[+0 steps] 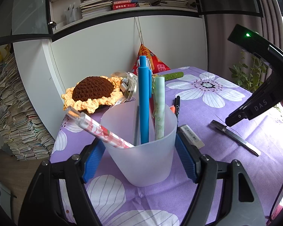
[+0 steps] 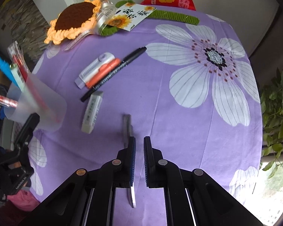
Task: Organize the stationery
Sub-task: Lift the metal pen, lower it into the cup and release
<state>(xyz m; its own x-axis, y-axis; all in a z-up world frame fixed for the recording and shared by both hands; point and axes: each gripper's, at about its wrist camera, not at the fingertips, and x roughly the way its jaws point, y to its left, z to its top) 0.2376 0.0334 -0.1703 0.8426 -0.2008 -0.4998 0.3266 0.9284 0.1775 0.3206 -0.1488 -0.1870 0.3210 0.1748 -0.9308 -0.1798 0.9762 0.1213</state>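
Left claw (image 1: 139, 162) was clamped on the frosted cup (image 1: 139, 146), blue pads pressed to both cup walls, lower centre of the left wrist view. Cup stood upright on the purple floral surface (image 1: 207, 109) and already carried a blue pen (image 1: 143, 101), a pale green pen (image 1: 159, 107) and a red-patterned pen (image 1: 101, 130) leaning out to the upper left.

Right claw (image 2: 139, 145) had its pads close together with nothing visibly between them; read as closed and empty. It hung above the surface, pointing steeply down.

Key relation: the metal blade tool (image 2: 126, 126), likely a utility knife or letter opener, lay directly under the right claw, just left of its left pad, long axis running top to bottom in the right wrist view, so roughly parallel to the pad faces. Right hand was clearly the nearer; left was busy with the cup.

Loose items left: eraser (image 2: 92, 113) to the left of the blade, then black marker (image 2: 115, 71), orange highlighter (image 2: 103, 73) and lilac correction tape (image 2: 94, 69) clustered upper left.

My guess: claw needs to spread and shift slightly left to straddle the blade.
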